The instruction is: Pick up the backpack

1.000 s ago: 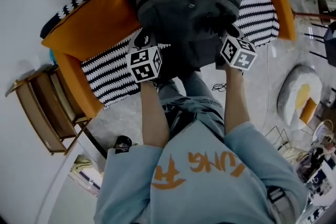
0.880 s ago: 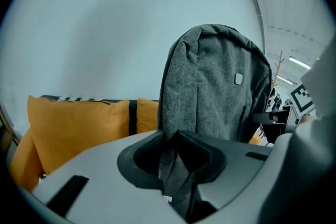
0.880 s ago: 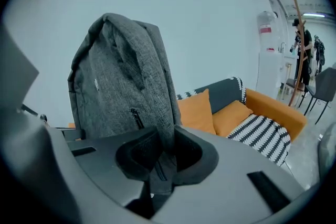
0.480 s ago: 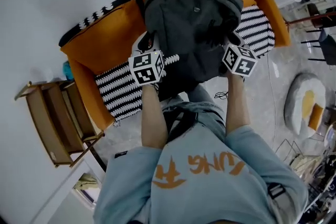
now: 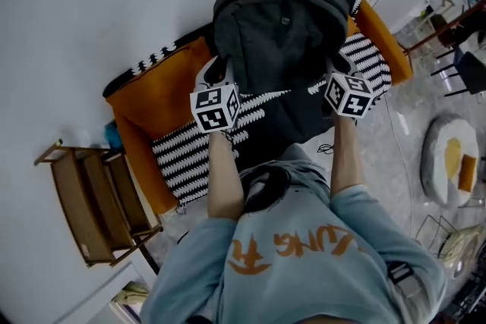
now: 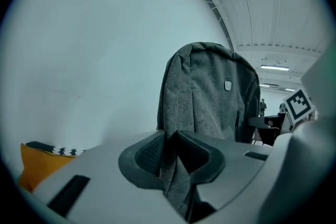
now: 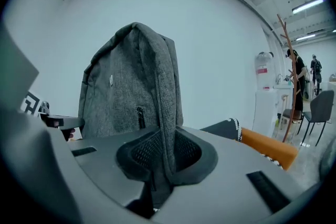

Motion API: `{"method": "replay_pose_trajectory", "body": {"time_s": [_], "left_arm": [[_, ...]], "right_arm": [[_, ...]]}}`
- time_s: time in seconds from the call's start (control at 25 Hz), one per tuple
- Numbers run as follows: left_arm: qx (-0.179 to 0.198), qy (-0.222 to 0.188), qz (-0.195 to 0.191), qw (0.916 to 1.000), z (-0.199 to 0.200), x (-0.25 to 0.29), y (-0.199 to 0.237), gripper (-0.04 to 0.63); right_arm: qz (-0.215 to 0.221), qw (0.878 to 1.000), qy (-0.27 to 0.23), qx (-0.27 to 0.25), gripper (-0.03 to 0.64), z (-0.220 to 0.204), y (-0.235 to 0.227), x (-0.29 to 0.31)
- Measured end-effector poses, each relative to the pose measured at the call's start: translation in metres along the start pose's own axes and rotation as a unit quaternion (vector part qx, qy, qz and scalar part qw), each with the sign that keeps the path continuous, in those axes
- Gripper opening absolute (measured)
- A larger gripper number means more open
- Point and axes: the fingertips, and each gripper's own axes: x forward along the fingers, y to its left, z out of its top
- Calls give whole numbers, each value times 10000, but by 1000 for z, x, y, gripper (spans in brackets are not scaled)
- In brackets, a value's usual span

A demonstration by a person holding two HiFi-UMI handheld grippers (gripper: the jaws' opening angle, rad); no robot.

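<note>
While we pinch it at both sides, the grey backpack (image 5: 279, 26) stands upright in front of us, above the orange sofa (image 5: 148, 91).

Our left gripper (image 6: 170, 160) has narrow jaws that have just been closing a little, and they clamp a fold of grey fabric at the pack's left edge. Our right gripper (image 7: 165, 157) is likewise nearly closed, pressing on a fold at the right edge. The top handle points away from us toward the white wall, and the face with the small badge is turned toward us. The pack's lower end overlaps the black-and-white striped seat cover (image 5: 190, 152). It seems lifted clear, though from above we cannot be sure.
</note>
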Motion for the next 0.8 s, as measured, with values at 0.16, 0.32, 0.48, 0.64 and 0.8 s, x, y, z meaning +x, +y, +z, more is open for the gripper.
{"method": "replay_pose_trajectory", "body": {"time_s": [0.16,0.32,0.48,0.64,0.8], "left_arm": [[155,-271,-132,9994,32,-6,-14,81],[258,-522,-228,9980,58,-9,-18,80],[310,-717,-274,9966,75,-10,-22,77],[306,-889,-335,9950,87,-11,-26,75],[268,-921,-342,9948,90,-9,-27,72]], "right_arm": [[-43,9992,-367,-120,35,30,-3,-17],[-48,9975,-658,-250,34,56,-1,-25],[-73,9956,-873,-347,34,74,0,-30],[-100,9933,-1083,-398,34,90,-1,-36],[-99,9922,-1156,-447,34,96,-1,-38]]}}
